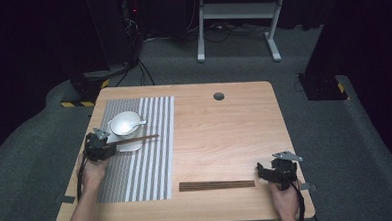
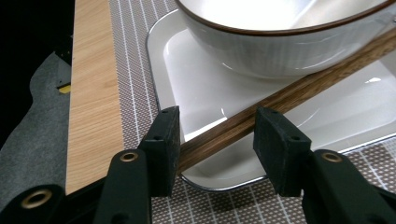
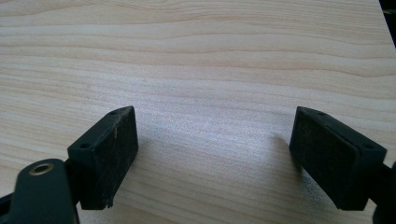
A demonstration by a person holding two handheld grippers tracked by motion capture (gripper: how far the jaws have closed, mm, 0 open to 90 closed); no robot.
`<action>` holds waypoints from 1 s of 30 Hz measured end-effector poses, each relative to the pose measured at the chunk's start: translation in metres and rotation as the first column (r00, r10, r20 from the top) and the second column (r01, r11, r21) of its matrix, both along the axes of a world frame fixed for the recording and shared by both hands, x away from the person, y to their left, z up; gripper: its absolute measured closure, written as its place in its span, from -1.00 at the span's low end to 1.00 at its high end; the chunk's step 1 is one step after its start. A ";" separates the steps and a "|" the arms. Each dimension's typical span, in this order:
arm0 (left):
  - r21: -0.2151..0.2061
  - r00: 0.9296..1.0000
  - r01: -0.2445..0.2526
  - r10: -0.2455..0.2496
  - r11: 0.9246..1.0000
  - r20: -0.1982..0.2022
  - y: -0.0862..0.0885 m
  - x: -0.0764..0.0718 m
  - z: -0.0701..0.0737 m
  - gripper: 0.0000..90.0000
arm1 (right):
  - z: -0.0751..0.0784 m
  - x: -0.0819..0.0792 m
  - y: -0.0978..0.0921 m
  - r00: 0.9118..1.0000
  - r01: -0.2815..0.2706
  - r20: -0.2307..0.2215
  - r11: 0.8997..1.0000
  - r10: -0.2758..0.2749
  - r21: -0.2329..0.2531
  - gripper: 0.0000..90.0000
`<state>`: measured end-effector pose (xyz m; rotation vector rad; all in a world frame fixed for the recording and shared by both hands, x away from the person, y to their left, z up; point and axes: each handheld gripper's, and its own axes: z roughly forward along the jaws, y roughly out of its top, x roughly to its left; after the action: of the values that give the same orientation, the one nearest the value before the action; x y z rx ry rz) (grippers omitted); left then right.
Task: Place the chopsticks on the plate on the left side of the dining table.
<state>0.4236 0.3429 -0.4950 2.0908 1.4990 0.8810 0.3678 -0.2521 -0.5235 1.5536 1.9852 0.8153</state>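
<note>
Chopsticks (image 1: 139,139) lying left-right across white tray (image 1: 130,145), left hand-held gripper (image 1: 99,146) jaws apart around near end, not clamped

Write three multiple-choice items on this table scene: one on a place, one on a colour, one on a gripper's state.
1. Where does the white bowl stand?
A. on the white tray
B. on the bare wood
C. on the floor

2. What colour is the long stick across the tray?
A. white
B. brown
C. blue

3. How is the right gripper?
A. shut on a spoon
B. shut on the bowl
C. open over the table

Key: 1 A, the bowl sits on the tray on the striped mat. 2 B, wood-brown between the left gripper pads. 3 C, jaws apart, nothing between.
</note>
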 end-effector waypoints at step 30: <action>-0.037 0.998 -0.051 0.052 0.998 0.024 0.007 0.005 -0.002 0.10 | 0.000 0.000 0.000 1.000 0.000 0.000 1.000 0.000 0.000 -0.67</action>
<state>0.4282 0.3496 -0.4973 2.0164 1.5513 0.8883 0.3678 -0.2521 -0.5235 1.5543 1.9850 0.8151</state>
